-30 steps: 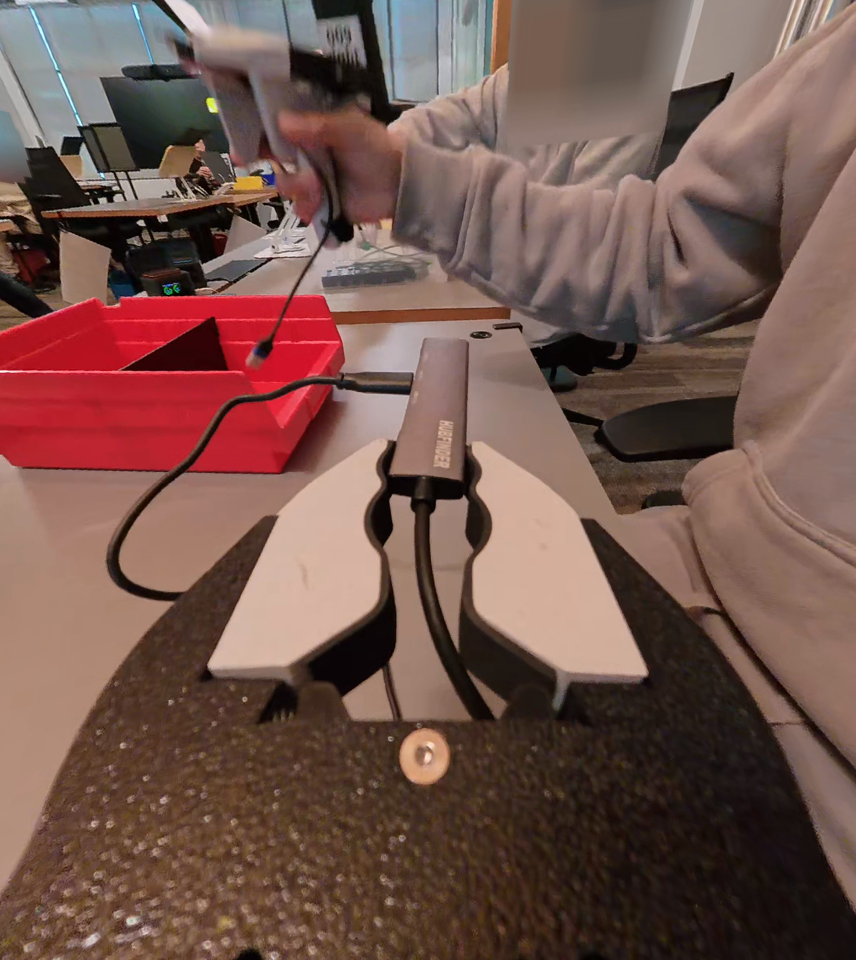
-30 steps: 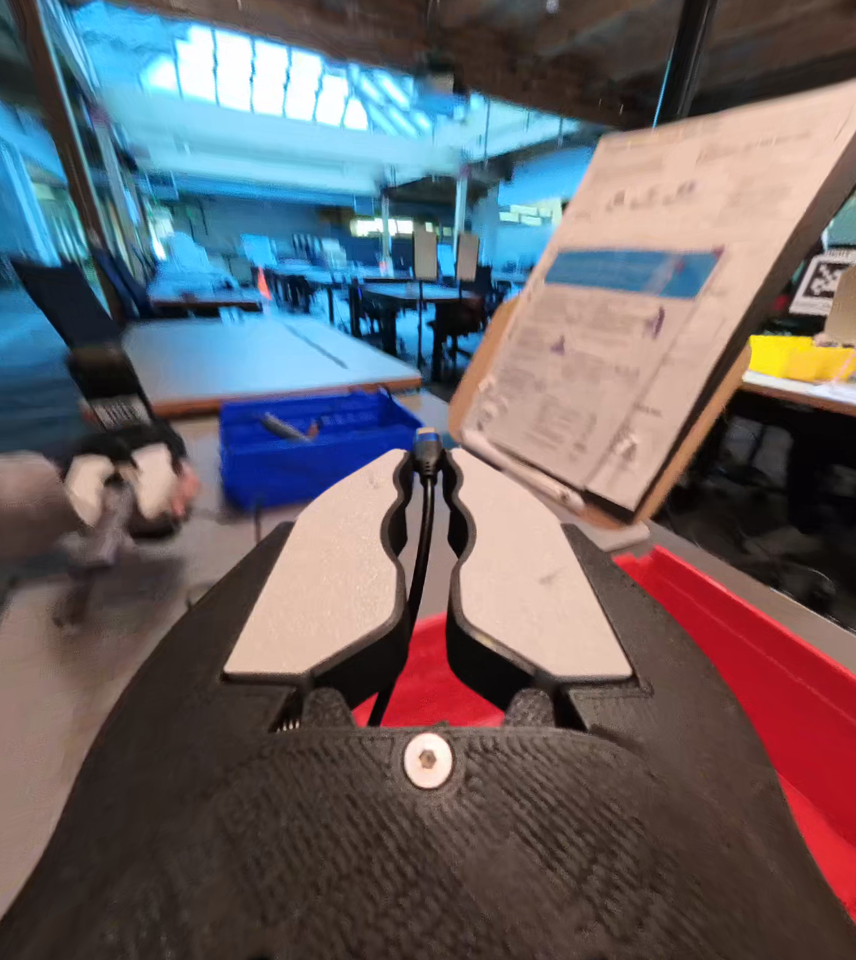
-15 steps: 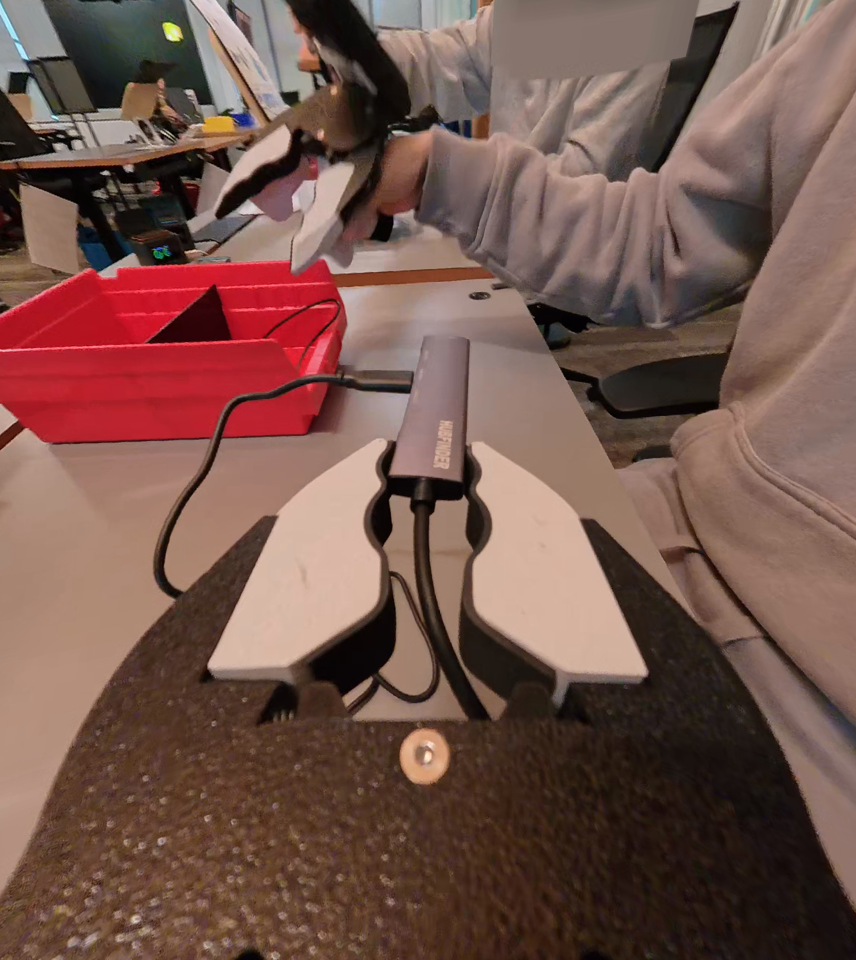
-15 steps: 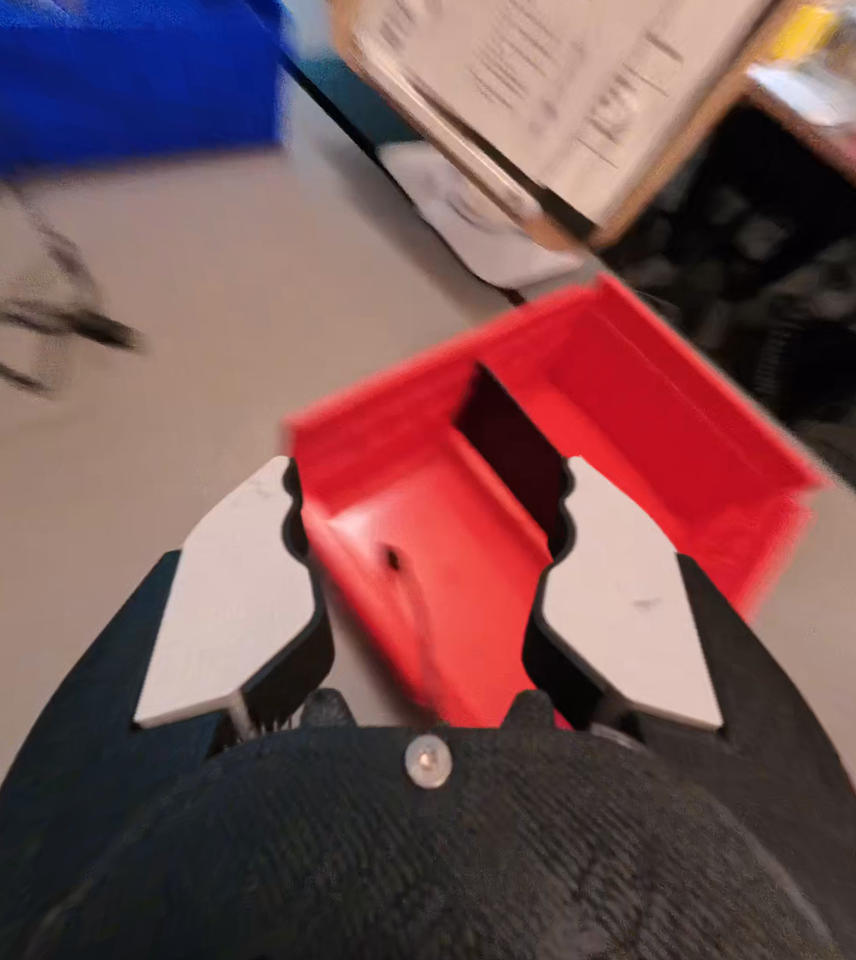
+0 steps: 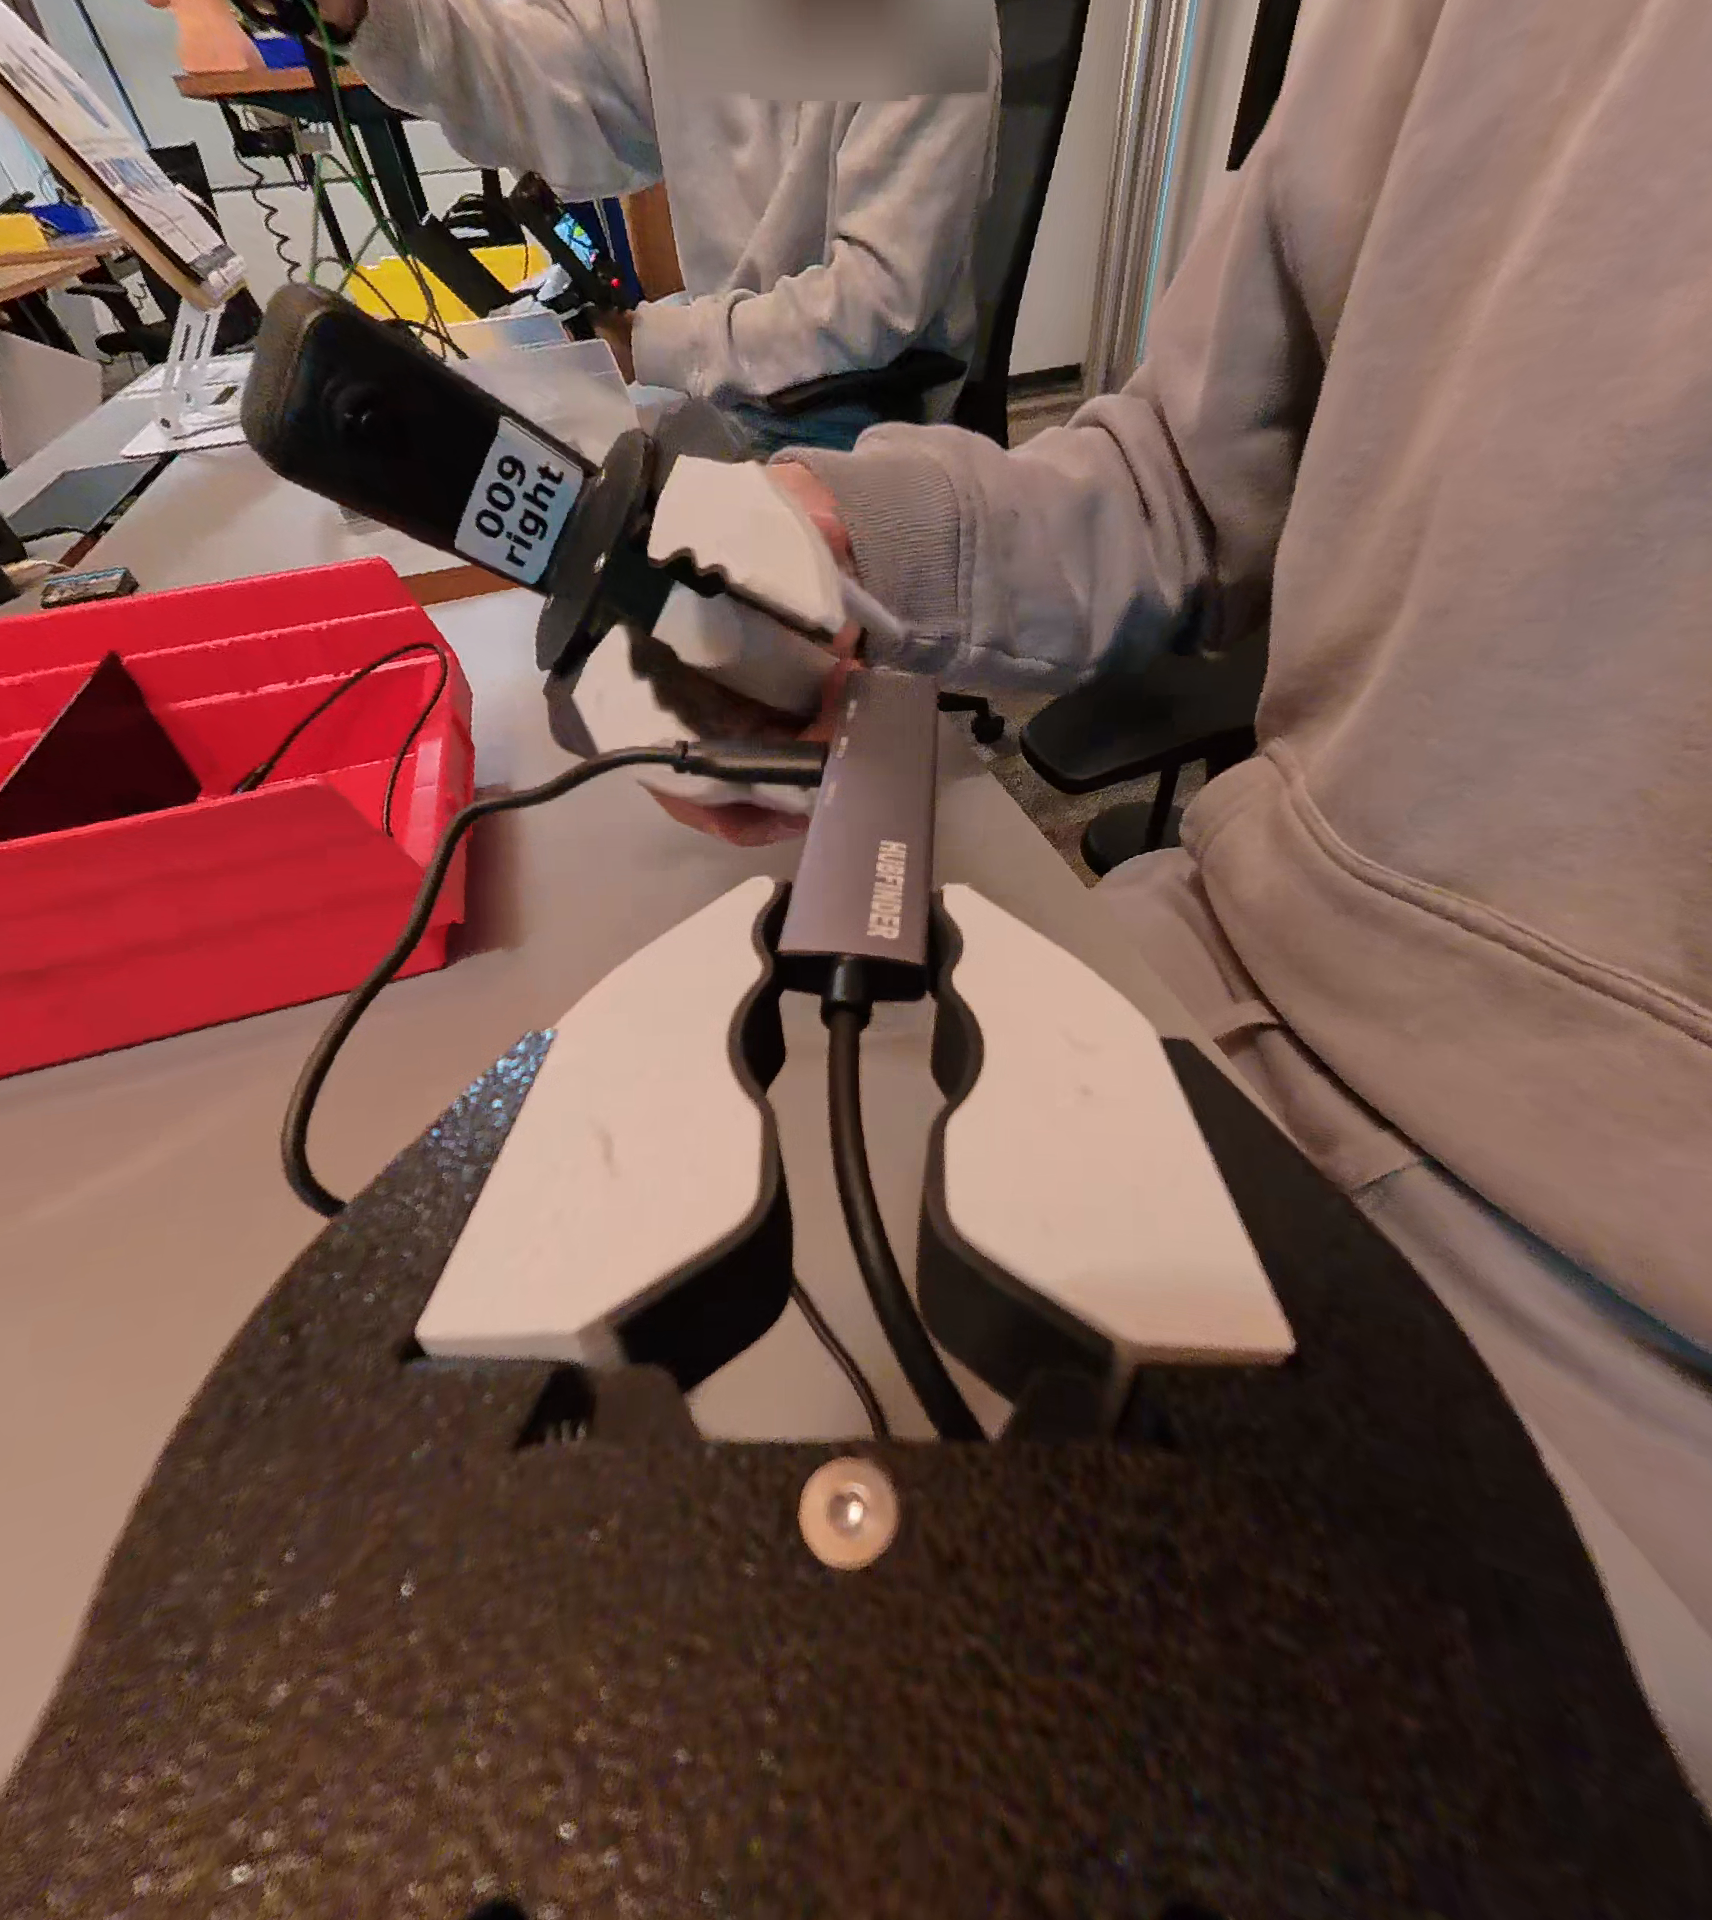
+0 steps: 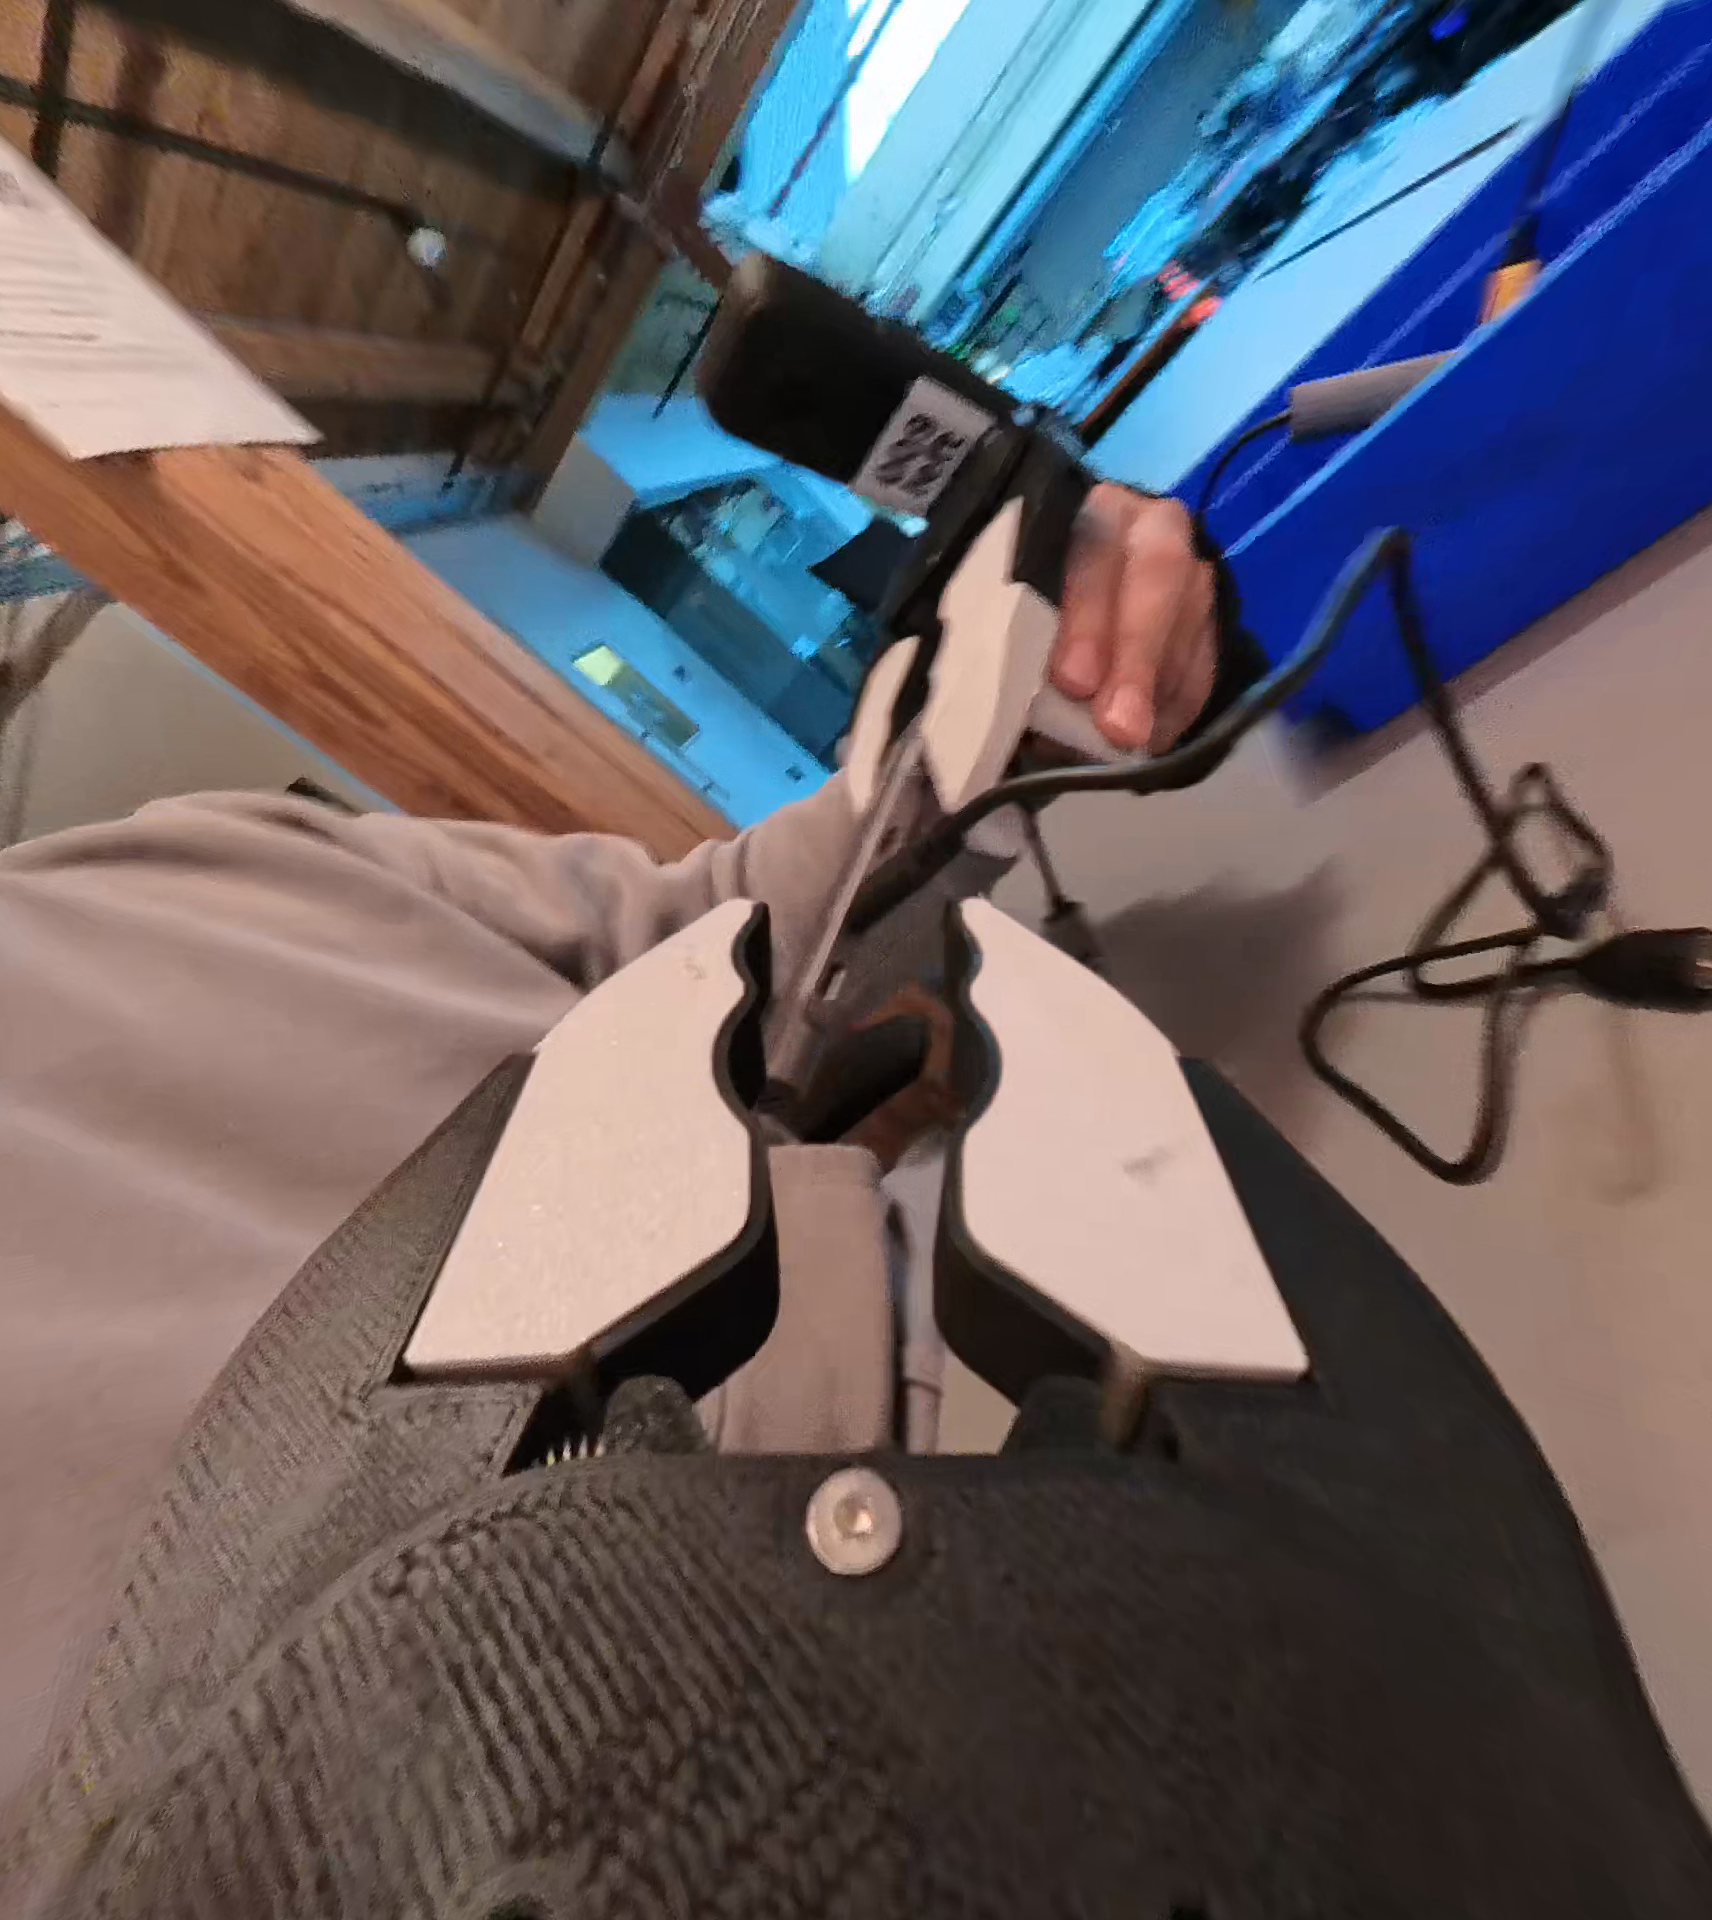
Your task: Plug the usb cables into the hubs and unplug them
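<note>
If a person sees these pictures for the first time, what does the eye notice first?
First, the grey USB hub clamped by the left tool in the middle of the left wrist view, one black cable plugged into its side. Left of it stands a red bin; the right tool reaches the hub's far end.

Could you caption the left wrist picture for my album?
Left hand-held gripper clamps a hub with one cable plugged in.

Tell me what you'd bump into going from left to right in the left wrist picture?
Red bin → thin black cable plugged into the hub's side → grey hub held in the left gripper → person's grey sweatshirt.
</note>
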`<state>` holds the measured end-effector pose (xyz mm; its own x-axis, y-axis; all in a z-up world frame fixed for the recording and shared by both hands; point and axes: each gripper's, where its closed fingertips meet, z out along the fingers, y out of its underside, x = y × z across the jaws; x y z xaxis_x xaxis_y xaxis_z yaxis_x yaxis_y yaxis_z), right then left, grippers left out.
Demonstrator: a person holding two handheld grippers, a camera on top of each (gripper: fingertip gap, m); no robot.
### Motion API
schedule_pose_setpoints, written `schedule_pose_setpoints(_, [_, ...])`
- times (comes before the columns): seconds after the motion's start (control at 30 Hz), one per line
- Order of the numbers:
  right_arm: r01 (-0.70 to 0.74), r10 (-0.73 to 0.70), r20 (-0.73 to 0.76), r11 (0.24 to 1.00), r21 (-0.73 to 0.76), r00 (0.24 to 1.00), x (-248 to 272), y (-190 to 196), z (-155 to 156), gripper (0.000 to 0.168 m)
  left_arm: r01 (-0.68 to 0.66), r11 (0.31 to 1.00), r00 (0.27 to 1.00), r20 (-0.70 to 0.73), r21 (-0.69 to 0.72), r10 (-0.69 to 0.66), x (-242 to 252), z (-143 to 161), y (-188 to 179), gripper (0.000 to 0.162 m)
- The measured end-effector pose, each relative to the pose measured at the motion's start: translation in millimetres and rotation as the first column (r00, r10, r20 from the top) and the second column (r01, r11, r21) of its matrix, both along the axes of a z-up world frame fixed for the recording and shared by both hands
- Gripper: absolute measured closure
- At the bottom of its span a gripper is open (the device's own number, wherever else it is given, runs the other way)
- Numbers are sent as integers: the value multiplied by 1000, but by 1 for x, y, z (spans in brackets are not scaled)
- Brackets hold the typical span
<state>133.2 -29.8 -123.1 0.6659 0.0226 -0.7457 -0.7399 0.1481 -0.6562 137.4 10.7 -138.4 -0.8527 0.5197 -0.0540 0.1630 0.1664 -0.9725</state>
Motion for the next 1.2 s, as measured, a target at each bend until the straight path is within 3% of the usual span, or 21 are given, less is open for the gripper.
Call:
schedule_pose_setpoints(0.1, [52, -54, -74, 998, -21, 996, 11, 0, -9, 136, 17, 1000, 1000, -23, 0, -17, -2, -1, 2, 138])
schedule_pose_setpoints(0.3, [-160, 178, -198, 982, 105, 964, -12, 15, -3, 136, 89, 996, 995, -43, -6, -89, -12, 2, 3, 138])
schedule_pose_setpoints(0.4, [-209, 215, -178, 977, 53, 960, -18, 12, -4, 138, 106, 994, 993, -44, 2, -106, -14, 3, 5, 138])
schedule_pose_setpoints(0.47, [-137, 146, 13, 955, -262, 989, -12, -3, -30, 139, 116, 993, 990, -77, 6, -115, -15, 6, 9, 138])
schedule_pose_setpoints(0.5, [11, 73, 172, 895, -446, 982, 3, -18, -47, 126, 120, 993, 988, -95, 1, -119, -14, 7, 12, 138])
schedule_pose_setpoints(0.53, [164, 41, 351, 829, -534, 935, 17, -33, -50, 113, 127, 992, 986, -113, -5, -126, -14, 8, 14, 138])
schedule_pose_setpoints(0.57, [274, 37, 508, 807, -523, 860, 23, -39, -39, 112, 140, 990, 981, -133, -11, -140, -14, 9, 17, 138])
schedule_pose_setpoints(0.6, [304, 54, 628, 841, -448, 776, 16, -36, -20, 113, 160, 987, 974, -158, -18, -161, -16, 10, 19, 138])
schedule_pose_setpoints(0.67, [227, 100, 764, 923, -310, 637, -10, -20, 14, 127, 210, 977, 954, -208, -42, -214, -19, 13, 23, 138])
schedule_pose_setpoints(0.7, [177, 133, 782, 938, -297, 608, -19, -13, 22, 128, 237, 970, 943, -228, -55, -243, -21, 15, 24, 138])
schedule_pose_setpoints(0.8, [39, 229, 759, 947, -318, 610, -28, 5, 25, 122, 307, 947, 917, -236, -91, -320, -29, 19, 25, 138])
schedule_pose_setpoints(0.9, [-82, 274, 745, 955, -285, 607, -33, 20, 32, 129, 362, 925, 898, -223, -118, -379, -37, 22, 26, 138])
schedule_pose_setpoints(1.1, [-289, 502, 659, 864, -412, 561, -47, 35, 15, 146, 432, 897, 875, -199, -88, -441, -48, 16, 29, 138])
schedule_pose_setpoints(1.2, [-350, 540, 632, 842, -410, 556, -52, 36, 12, 155, 438, 895, 875, -192, -78, -445, -46, 16, 31, 138])
